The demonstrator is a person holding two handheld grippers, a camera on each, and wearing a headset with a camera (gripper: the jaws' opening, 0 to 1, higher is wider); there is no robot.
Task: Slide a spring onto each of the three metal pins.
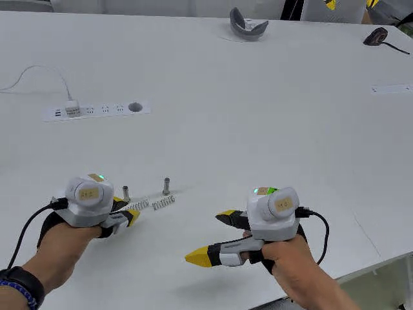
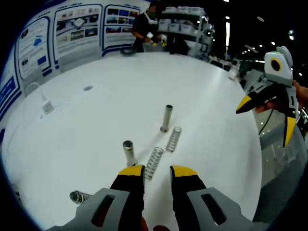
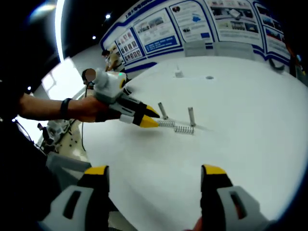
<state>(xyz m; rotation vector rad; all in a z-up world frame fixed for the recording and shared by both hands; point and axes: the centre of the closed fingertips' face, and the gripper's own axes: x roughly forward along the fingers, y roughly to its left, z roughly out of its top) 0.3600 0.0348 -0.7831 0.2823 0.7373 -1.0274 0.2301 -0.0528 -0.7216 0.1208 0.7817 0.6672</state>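
Right gripper (image 1: 211, 236), at 5 o'clock in the head view: jaws spread wide, empty. Nearer steel coil spring (image 2: 154, 162) and farther steel coil spring (image 2: 173, 138) lie loose on the white tabletop (image 2: 216, 125) beside the nearer upright grey metal pin (image 2: 129, 153) and farther upright grey metal pin (image 2: 166, 118), both bare. Left gripper (image 2: 157, 171): jaws narrowly parted, empty. Coiled piece (image 2: 79, 196) at 8 o'clock: unclear. Judged: barely begun.

No legible text: tan stickers (image 1: 88, 192), wall posters (image 2: 77, 24) too blurred to read.
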